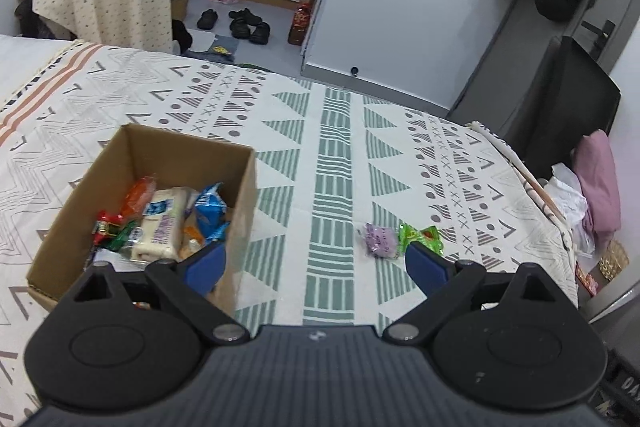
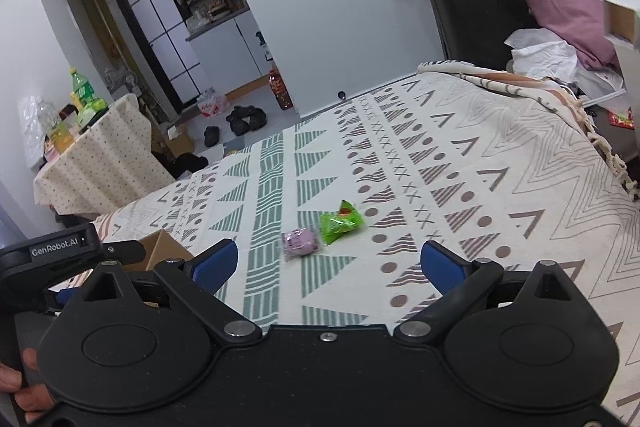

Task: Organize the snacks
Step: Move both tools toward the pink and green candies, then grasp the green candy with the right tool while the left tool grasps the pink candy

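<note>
the left claw (image 2: 60,259) carries a "genrobot.ai" label, and both it and the right claw (image 2: 327,263) tilt down over the bed (image 2: 500,187), wide and empty. past the right claw lie a purple snack (image 2: 301,242) and a green snack (image 2: 341,223), touching; left, a cardboard box (image 1: 120,163) holds more snacks.

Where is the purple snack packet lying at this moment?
The purple snack packet lies on the patterned bedspread, just left of the green snack packet and outside the cardboard box in both wrist views.
</note>
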Available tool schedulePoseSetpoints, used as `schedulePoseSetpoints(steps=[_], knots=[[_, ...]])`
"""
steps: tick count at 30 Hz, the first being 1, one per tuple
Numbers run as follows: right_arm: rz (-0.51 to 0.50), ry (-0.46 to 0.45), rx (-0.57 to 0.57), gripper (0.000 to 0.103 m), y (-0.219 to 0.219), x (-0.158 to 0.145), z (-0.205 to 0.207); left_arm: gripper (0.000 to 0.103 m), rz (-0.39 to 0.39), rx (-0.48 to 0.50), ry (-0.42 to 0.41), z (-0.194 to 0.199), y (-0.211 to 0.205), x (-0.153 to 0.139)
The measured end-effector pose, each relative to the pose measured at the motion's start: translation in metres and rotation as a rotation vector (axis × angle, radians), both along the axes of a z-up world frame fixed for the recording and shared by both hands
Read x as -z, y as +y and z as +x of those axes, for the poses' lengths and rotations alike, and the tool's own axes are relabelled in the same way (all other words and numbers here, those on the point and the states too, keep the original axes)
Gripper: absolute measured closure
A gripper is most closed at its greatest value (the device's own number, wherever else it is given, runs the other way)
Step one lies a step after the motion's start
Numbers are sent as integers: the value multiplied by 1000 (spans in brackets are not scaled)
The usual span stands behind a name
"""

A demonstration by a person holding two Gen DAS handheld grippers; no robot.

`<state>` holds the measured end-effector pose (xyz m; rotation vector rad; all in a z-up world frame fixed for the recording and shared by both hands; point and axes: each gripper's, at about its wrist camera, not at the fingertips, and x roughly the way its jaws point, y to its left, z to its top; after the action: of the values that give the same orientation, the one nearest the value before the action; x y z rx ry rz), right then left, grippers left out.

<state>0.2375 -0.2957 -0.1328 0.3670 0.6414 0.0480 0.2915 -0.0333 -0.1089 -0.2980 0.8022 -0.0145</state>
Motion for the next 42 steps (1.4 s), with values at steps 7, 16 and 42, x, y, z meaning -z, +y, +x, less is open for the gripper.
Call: schedulePoseSetpoints(steps=[7, 16, 42], knots=[[52, 8, 10, 4, -19, 26, 5, 7, 19, 51, -12, 3, -24, 6], [136, 18, 20, 6, -33, 59, 33, 7, 76, 95, 20, 33, -52, 24], [289, 100, -17, 35, -42, 132, 133, 24, -33, 37, 151, 139, -93, 111]])
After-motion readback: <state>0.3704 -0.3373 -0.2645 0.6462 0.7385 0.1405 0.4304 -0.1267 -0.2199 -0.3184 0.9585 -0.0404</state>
